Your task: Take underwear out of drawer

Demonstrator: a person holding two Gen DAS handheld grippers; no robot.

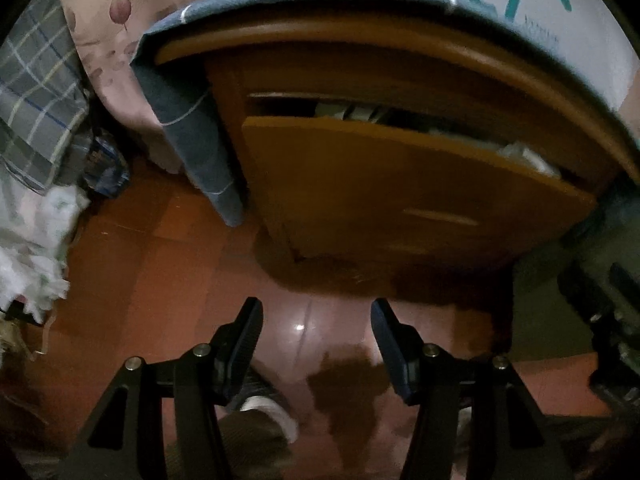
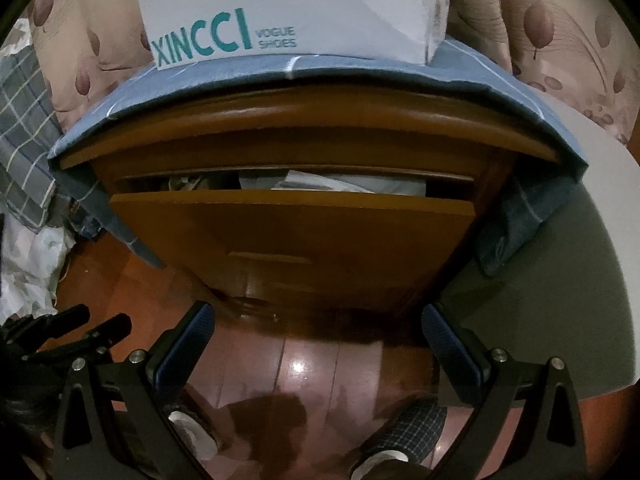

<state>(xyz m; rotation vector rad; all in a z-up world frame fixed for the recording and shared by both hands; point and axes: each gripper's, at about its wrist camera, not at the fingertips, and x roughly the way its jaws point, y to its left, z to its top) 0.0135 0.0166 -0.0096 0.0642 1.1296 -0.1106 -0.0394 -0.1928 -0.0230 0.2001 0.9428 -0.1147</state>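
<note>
A wooden nightstand has its drawer (image 2: 292,232) pulled partly out; the drawer also shows in the left wrist view (image 1: 400,192). Pale folded clothes (image 2: 344,182) show in the gap above the drawer front, and in the left wrist view (image 1: 524,154). I cannot tell which piece is underwear. My left gripper (image 1: 316,320) is open and empty, low above the floor, in front of the drawer. My right gripper (image 2: 316,320) is open and empty, centred in front of the drawer. The left gripper also shows at the lower left of the right wrist view (image 2: 80,328).
A white XINCCI shoe box (image 2: 280,12) sits on a blue cloth (image 2: 360,76) over the nightstand top. Plaid and floral bedding (image 1: 40,92) hangs at the left, with white crumpled bags (image 1: 32,248) below. A grey surface (image 2: 540,300) lies at the right. The floor (image 2: 304,360) is glossy red-brown wood.
</note>
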